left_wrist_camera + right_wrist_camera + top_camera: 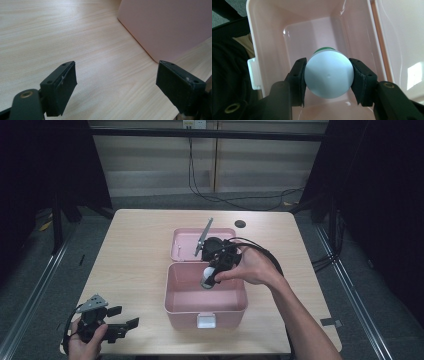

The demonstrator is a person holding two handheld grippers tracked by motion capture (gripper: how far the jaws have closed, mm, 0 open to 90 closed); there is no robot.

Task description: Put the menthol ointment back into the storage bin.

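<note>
White plastic, smooth and round, the small bottle (328, 76) with a green band looks light, stiff and a little slippery; the right gripper (328, 82) clamps its sides at centre frame, over the open pink box (267, 37). Box walls crowd both jaws. Lower left in the high view, the left gripper (120, 325) rests open and empty on the wooden table (135, 250).

Overhead view and both close gripper views share the pink box (206, 307).
</note>
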